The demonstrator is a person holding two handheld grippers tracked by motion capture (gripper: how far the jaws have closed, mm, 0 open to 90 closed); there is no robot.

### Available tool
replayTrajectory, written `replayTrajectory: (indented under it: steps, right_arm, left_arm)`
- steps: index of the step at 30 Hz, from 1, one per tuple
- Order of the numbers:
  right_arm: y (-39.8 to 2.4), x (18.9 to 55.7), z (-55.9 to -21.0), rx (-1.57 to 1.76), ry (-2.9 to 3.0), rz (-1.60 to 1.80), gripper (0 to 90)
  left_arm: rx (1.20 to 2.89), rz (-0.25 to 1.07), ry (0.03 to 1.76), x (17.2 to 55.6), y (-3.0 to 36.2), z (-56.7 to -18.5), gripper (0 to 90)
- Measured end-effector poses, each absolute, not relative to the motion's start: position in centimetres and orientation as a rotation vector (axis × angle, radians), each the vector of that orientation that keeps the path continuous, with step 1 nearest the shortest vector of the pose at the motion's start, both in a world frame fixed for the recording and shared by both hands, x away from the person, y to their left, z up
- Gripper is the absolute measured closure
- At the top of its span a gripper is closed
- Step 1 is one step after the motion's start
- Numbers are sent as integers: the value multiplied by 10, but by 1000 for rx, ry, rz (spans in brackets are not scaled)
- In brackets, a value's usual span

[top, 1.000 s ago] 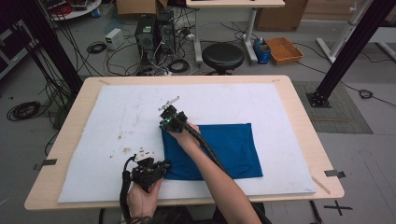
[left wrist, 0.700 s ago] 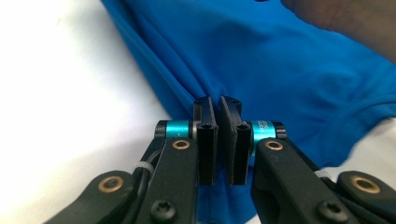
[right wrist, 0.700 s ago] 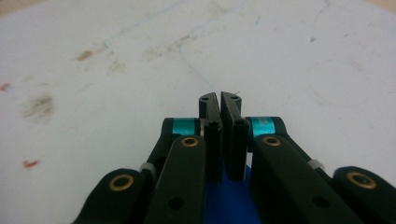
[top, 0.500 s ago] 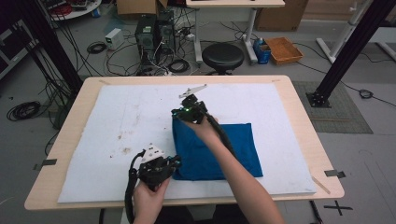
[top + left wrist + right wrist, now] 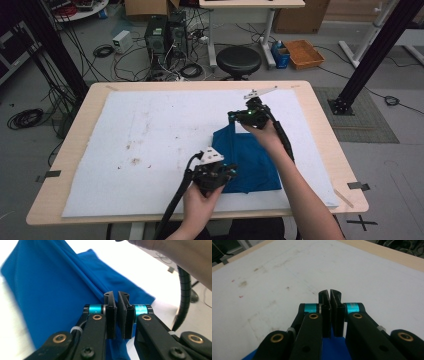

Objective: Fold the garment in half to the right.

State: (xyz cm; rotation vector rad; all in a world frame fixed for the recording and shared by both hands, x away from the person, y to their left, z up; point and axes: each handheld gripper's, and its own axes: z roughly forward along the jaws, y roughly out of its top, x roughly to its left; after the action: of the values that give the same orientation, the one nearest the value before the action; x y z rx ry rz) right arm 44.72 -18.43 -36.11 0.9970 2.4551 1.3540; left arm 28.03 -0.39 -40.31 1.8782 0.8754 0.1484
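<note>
A blue cloth (image 5: 255, 160) lies on the white mat (image 5: 150, 130), right of centre, with its left part lifted and drawn over itself. My left gripper (image 5: 231, 171) is at the cloth's near left corner, shut on the fabric; in the left gripper view the closed jaws (image 5: 117, 293) have blue cloth (image 5: 50, 290) under and beyond them. My right gripper (image 5: 233, 120) is at the far left corner and points left, shut, with blue cloth (image 5: 334, 347) hanging below its jaws (image 5: 329, 292). The right forearm (image 5: 295, 185) crosses above the cloth.
The mat covers most of the wooden table (image 5: 320, 125) and carries brown stains (image 5: 134, 161) on its left half. Tape tabs (image 5: 358, 185) mark the table's edges. A black stool (image 5: 239, 60), computer boxes and cables stand on the floor beyond the far edge.
Both grippers moved to the right and rose, the right one farther back. The cloth's left edge came with them, so the cloth now looks narrower.
</note>
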Motion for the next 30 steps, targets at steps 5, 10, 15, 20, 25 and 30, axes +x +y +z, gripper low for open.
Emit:
replayTrajectory:
  steps: [5,10,15,20,25,30]
  right_arm:
    - [-223,448,-369,1044,2439,1253,883]
    - [-244,450,-377,1072,2420,1189,883]
    - [-257,455,-384,1089,2412,1112,883]
    - [-267,457,-392,1117,2393,1060,881]
    - [-277,454,-393,1180,2337,1013,740]
    - [-283,442,-385,1193,2275,1048,687]
  left_arm:
    - [1907,91,843,292,-46,-409,850]
    - [1940,69,839,302,-71,-418,850]
    - [1938,55,847,308,-89,-425,850]
    - [1939,43,833,313,-101,-429,832]
    - [1896,50,789,311,-96,-426,573]
    - [1859,84,765,309,-76,-414,549]
